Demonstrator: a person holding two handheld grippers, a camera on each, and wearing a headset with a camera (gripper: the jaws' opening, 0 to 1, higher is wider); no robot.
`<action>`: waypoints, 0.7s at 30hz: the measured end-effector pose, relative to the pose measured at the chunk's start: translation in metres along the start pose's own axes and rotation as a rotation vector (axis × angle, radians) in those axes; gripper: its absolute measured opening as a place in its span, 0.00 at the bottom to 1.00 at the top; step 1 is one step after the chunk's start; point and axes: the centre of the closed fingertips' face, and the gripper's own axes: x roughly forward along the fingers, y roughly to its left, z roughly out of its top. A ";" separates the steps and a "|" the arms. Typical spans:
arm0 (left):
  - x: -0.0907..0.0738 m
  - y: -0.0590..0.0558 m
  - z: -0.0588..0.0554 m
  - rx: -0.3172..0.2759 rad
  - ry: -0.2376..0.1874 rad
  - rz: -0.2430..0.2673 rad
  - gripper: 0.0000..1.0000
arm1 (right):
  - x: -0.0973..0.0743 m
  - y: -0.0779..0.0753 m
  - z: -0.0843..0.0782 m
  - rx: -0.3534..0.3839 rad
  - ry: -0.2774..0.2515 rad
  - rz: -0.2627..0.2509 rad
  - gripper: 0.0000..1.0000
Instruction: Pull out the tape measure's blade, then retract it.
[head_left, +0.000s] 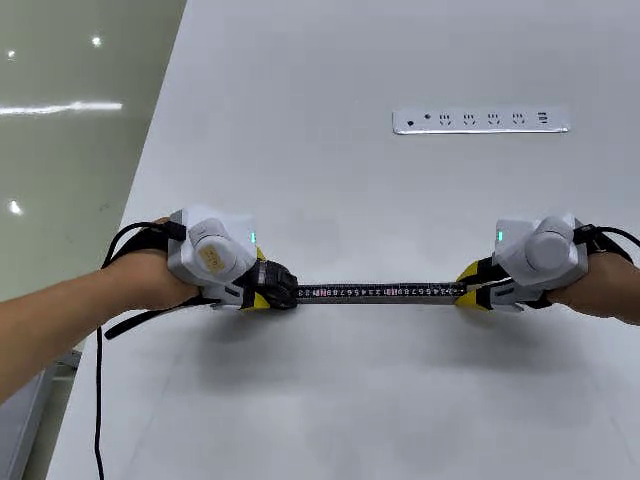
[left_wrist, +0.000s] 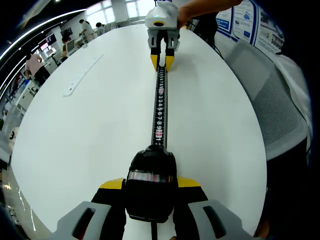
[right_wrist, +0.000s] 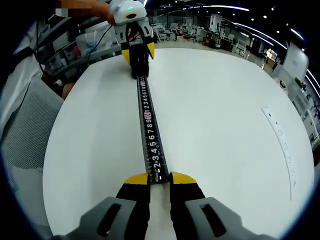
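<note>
Head view: above the table (head_left: 350, 200), the left gripper (head_left: 268, 292) clamps the case (head_left: 281, 287). The right gripper (head_left: 469, 290) pinches the blade (head_left: 380, 292) stretched between them.
Left gripper view: jaws closed on the solid-looking case.
Right gripper view: jaws nip the blade's tip. It looks thin, springy and slick, so best held at the end.

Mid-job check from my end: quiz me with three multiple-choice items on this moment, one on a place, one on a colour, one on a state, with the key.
1. What holds the tape measure's case?
A. the left gripper
B. a bare hand
C. nothing, it lies loose

2. What colour is the blade?
A. yellow
B. black with white numerals
C. plain white

3. What state is the blade in?
A. fully retracted
B. pulled out, its end in the right gripper
C. snapped in two

Key: 1 A, the case sits between the left gripper's jaws; 2 B, pale digits run along a dark band; 3 B, the blade spans from case to right gripper.
</note>
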 end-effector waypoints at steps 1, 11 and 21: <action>0.000 0.000 0.000 0.000 0.000 -0.001 0.33 | 0.000 0.000 0.000 -0.002 0.002 -0.001 0.14; 0.001 0.000 0.000 -0.001 -0.003 0.001 0.34 | 0.000 0.001 0.000 -0.004 0.010 -0.008 0.15; 0.002 0.001 -0.001 -0.020 -0.016 0.021 0.36 | 0.002 0.000 -0.003 0.003 0.020 -0.025 0.16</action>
